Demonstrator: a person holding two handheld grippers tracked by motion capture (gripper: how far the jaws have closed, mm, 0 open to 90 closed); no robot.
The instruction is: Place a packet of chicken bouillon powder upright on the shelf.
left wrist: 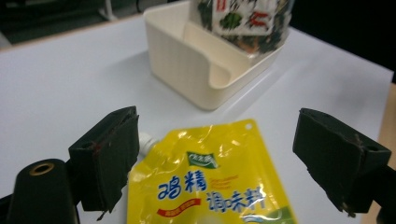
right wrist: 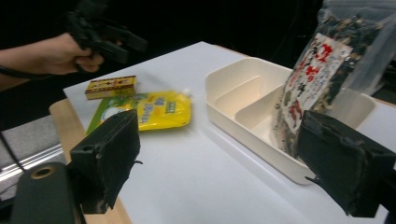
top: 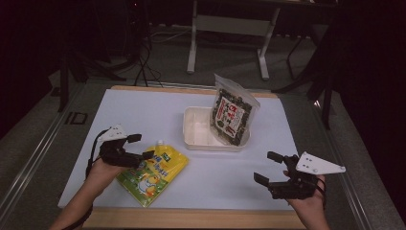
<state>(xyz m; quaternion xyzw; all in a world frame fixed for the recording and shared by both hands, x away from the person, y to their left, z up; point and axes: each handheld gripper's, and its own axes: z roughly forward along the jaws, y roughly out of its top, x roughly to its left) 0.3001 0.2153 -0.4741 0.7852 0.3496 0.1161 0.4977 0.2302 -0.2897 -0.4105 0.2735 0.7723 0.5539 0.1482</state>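
Observation:
A yellow spouted pouch (top: pixel 152 175) (left wrist: pixel 210 186) (right wrist: pixel 154 109) lies flat on the white table at the near left. My left gripper (top: pixel 142 146) (left wrist: pixel 217 114) hovers over the pouch's spout end, jaws wide apart and not pressing on it. A dark seaweed bag (top: pixel 233 115) (left wrist: pixel 243 18) (right wrist: pixel 317 79) stands leaning in the right end of a cream divided tray (top: pixel 201 132) (left wrist: pixel 187 60) (right wrist: pixel 243 126). My right gripper (top: pixel 266 166) (right wrist: pixel 219 119) is open near the front right edge, pointing toward the tray, with nothing between its jaws.
A small yellow box (right wrist: pixel 110 87) lies beside the pouch, below the left hand. The white tabletop (top: pixel 143 110) has a wooden front rim (top: pixel 191 218). Dark floor, table legs and cables lie beyond the far edge.

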